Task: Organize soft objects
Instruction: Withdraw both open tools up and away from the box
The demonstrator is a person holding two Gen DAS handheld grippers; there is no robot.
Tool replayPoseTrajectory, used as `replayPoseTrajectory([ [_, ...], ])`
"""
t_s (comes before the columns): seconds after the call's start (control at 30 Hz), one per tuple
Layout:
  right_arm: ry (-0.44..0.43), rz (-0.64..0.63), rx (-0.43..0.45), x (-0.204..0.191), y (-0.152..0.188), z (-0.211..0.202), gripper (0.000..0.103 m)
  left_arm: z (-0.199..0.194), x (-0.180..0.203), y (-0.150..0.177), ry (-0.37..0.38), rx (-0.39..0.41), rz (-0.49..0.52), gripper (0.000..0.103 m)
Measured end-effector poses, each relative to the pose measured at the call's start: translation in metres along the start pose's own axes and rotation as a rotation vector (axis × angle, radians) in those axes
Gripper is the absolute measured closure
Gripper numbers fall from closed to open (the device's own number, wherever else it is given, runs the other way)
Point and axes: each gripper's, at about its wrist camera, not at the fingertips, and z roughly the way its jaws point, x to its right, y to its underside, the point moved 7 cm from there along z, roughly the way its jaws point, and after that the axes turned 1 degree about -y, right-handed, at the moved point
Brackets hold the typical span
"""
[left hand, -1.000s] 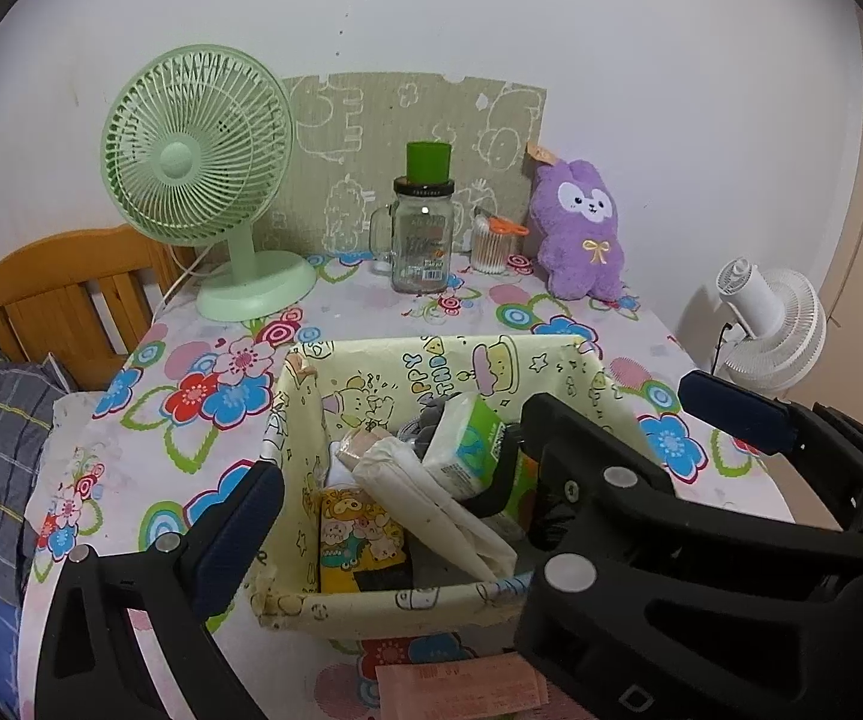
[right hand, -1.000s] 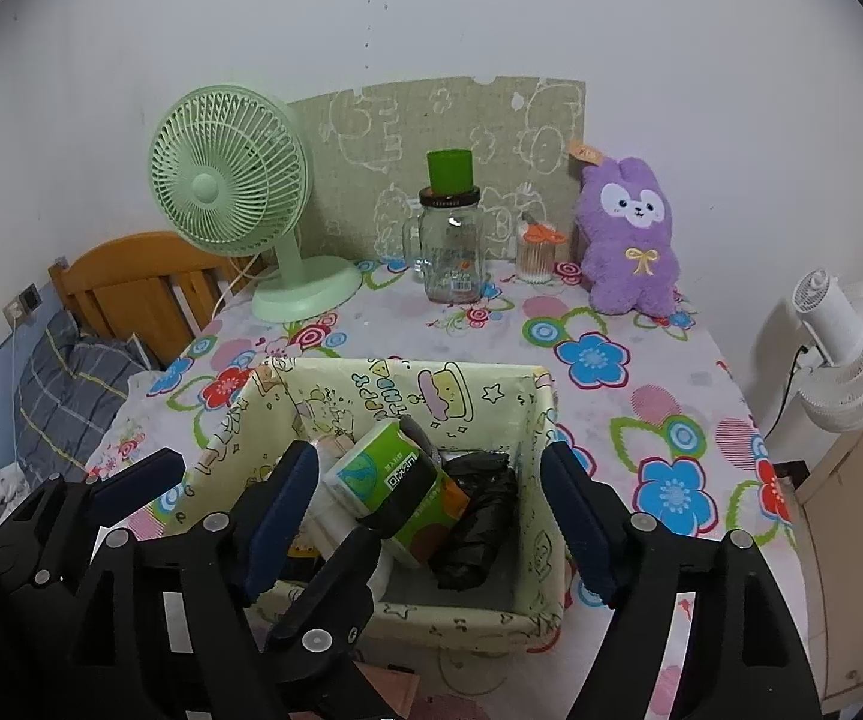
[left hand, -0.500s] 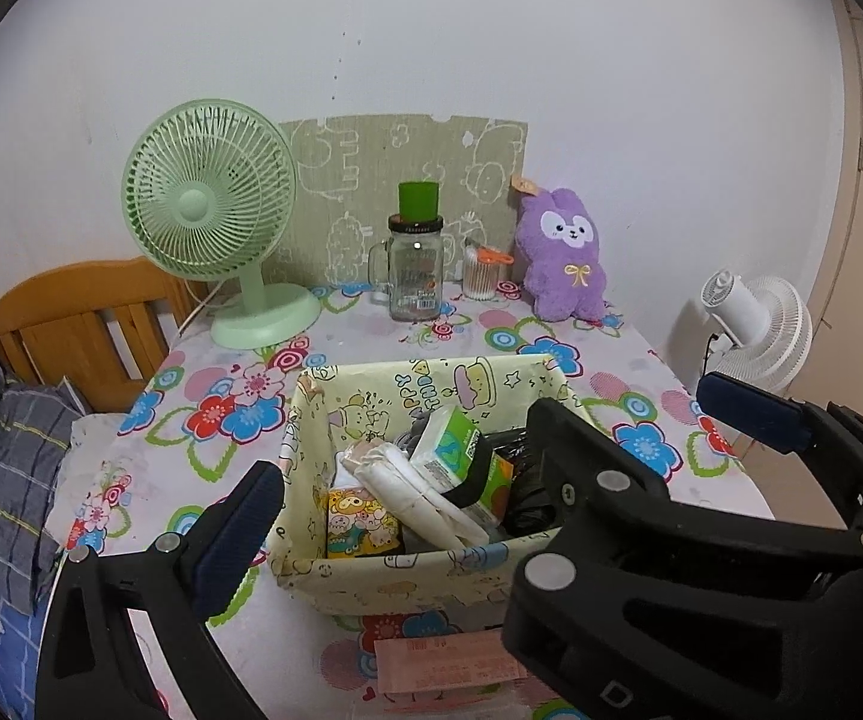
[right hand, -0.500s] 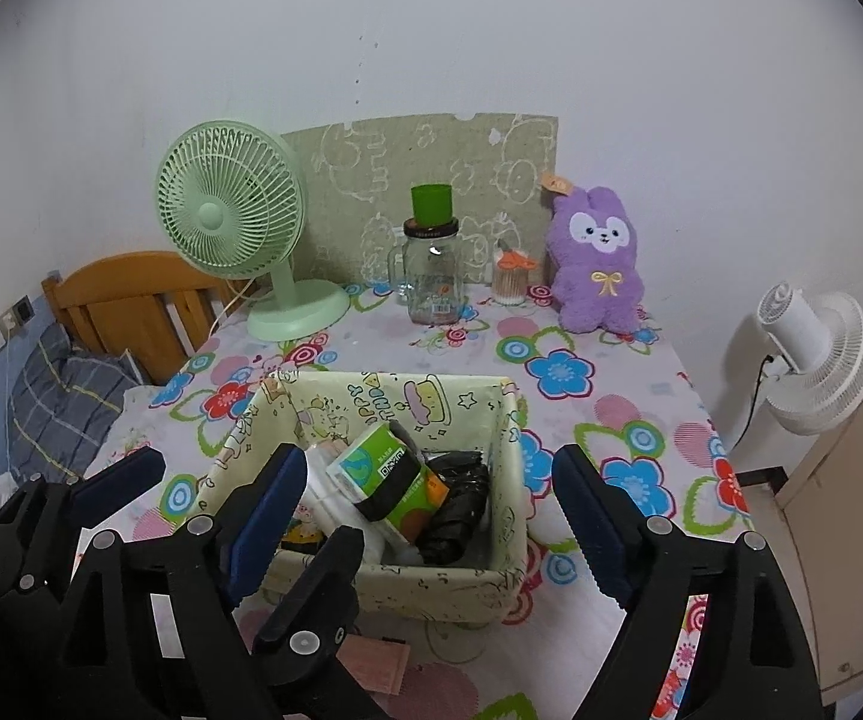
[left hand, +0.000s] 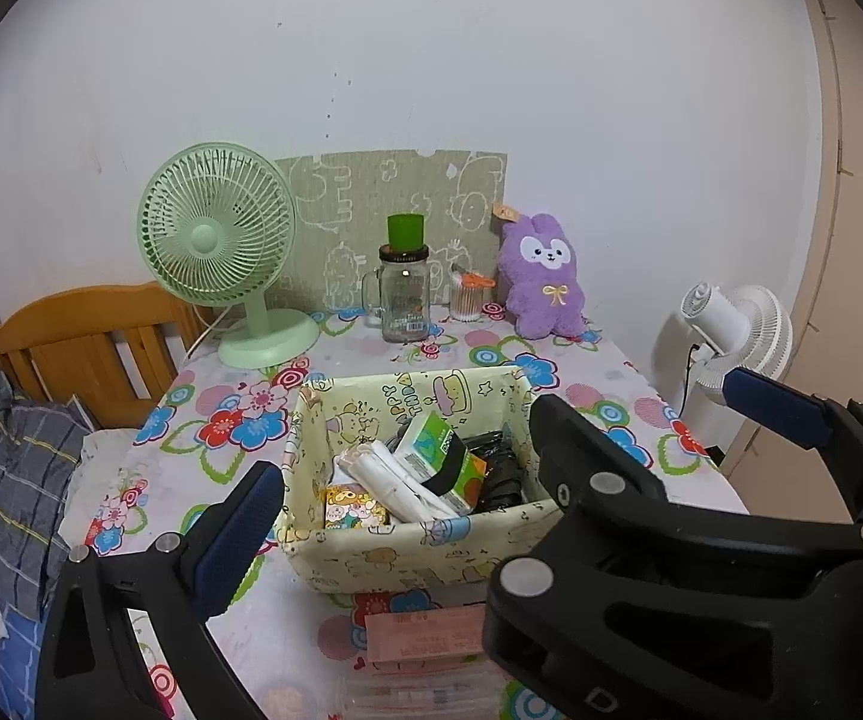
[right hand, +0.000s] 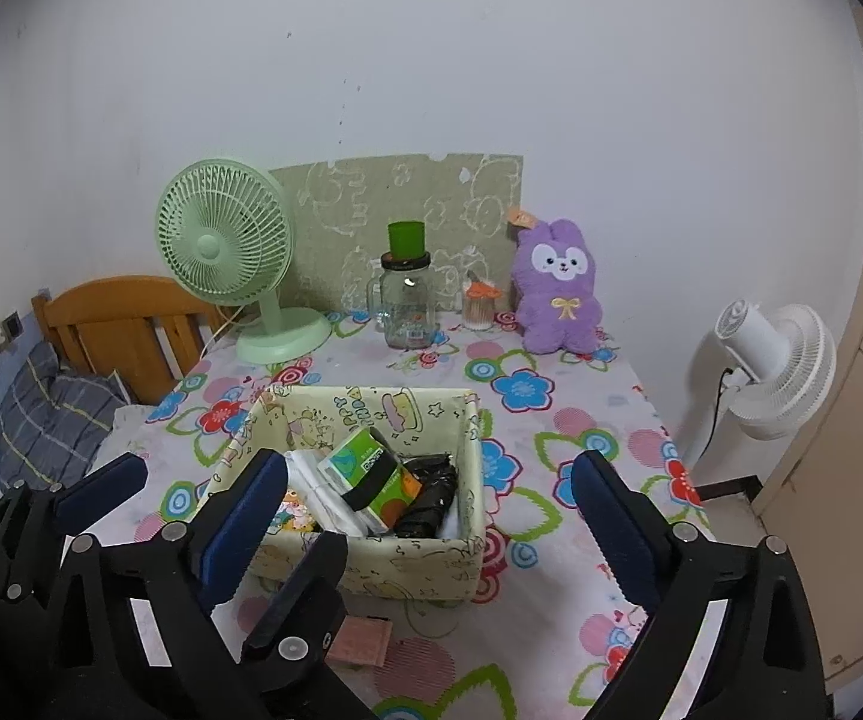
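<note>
Soft objects are gathered in the fabric basket (right hand: 467, 564), which sits mid-surface (right hand: 581, 420) on the flowered cloth; one purple plush rabbit (right hand: 558, 288) leans upright against the wall at the far edge, well apart from the basket. Inside the basket lie a white plastic roll (left hand: 395, 480), a green tissue pack (right hand: 371, 471) and a black bundle (right hand: 431, 495). Both the left gripper (left hand: 491, 450) and the right gripper (right hand: 425, 516) hover near the basket's front, jaws spread wide and empty. Judging the rabbit as the remaining item, I would reach over the basket, pinch its body low, and avoid the glass jar (right hand: 408, 306) beside it.
</note>
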Motion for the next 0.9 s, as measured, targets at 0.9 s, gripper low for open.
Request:
replayPoseTrajectory([
  [0.9, 0.026, -0.024, 0.068, -0.007, 0.030, -0.047, 0.000, -0.036, 0.002, 0.039, -0.008, 0.030, -0.026, 0.000],
])
